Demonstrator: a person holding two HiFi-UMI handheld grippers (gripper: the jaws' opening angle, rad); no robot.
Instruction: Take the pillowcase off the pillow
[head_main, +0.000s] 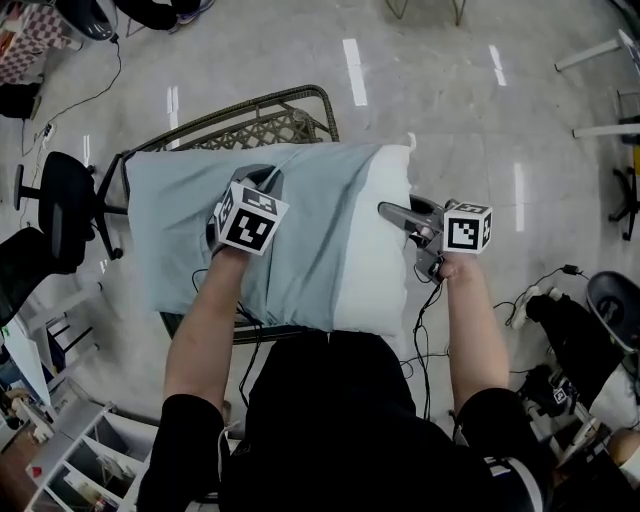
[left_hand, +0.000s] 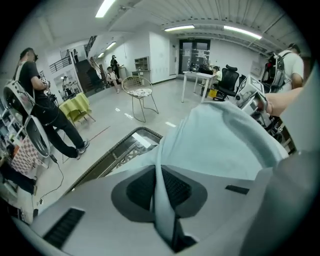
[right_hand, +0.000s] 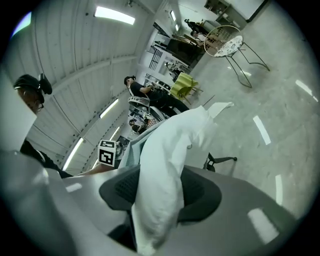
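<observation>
Pillowcase: the pale blue pillowcase (head_main: 185, 215) covers the left and middle of the pillow.
Pillow: the pillow (head_main: 385, 240) lies across a wicker chair (head_main: 270, 118), with its white right end bare.
Around: a black office chair (head_main: 50, 205) stands just left, and cables (head_main: 540, 285) trail on the floor at right.
Left gripper: the left gripper (left_hand: 160, 185) is on top of the pillow, its jaws pinched on a raised fold of the pillowcase.
Right gripper: the right gripper (right_hand: 157, 195) is at the right edge, its jaws clamped on the bare white pillow end.

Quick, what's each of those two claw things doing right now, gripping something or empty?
Left gripper: jaws shut on a fold of the light blue pillowcase.
Right gripper: jaws shut on the bare end of the white pillow.
</observation>
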